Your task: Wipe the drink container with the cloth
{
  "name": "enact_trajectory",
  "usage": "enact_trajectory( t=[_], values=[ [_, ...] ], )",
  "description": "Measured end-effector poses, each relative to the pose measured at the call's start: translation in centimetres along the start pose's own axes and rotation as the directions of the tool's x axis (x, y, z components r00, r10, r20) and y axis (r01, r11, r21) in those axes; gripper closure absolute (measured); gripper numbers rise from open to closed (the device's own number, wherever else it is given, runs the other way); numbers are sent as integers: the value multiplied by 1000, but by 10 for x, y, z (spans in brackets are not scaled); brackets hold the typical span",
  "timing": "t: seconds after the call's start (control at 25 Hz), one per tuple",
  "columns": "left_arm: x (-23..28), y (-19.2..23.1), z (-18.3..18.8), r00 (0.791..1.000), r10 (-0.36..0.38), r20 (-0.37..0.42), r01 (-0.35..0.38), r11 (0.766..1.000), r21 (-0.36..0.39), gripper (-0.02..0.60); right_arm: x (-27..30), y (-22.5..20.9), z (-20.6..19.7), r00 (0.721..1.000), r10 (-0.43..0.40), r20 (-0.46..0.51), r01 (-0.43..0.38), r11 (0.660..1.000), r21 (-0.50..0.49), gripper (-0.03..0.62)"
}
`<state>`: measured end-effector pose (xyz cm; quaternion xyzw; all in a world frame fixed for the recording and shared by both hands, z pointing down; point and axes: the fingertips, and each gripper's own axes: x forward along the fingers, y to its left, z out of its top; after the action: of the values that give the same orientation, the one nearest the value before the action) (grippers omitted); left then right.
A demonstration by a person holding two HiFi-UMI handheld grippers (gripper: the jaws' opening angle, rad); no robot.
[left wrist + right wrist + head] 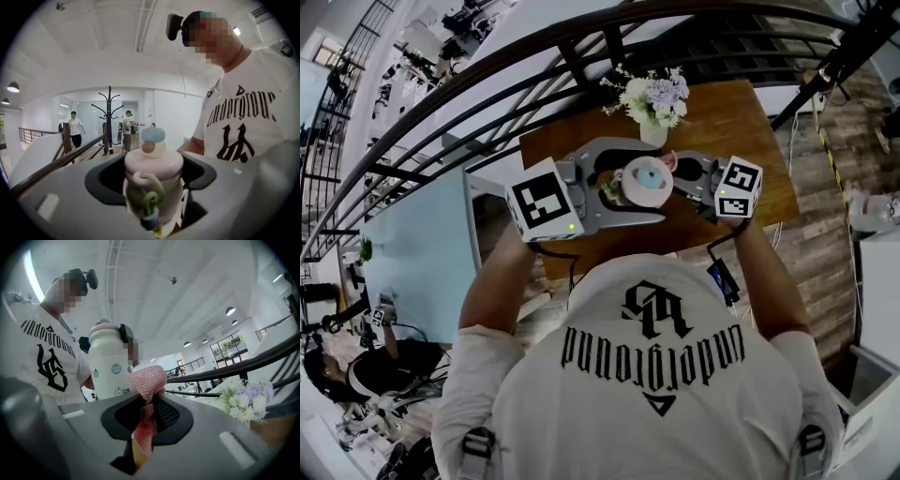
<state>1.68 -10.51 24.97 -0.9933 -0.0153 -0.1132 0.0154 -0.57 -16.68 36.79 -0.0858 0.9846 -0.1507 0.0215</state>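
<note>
the drink container [153, 164] is clamped upright in the left tongs [153, 190], over the table [750, 122]. the cloth [147, 380] is pinched in the right tongs [149, 414], beside the container's wall. the cloth should be pressed flat and swept around while the container is held steady.

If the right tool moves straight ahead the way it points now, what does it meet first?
Probably the bottle: the pink cloth in the right tool sits just before it, though depth is unclear.
</note>
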Motion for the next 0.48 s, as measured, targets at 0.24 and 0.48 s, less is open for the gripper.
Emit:
enact_trajectory(
  t=[0.24,0.48],
  values=[
    [16,-6,-3,999,-39,-7,39,999,6,196,-3,17,69,989,111,96,-105,992,-63,549],
    [9,-8,9,998,-42,43,40,998,47,196,19,20,92,983,159,88,-153,986,-72,549]
  ],
)
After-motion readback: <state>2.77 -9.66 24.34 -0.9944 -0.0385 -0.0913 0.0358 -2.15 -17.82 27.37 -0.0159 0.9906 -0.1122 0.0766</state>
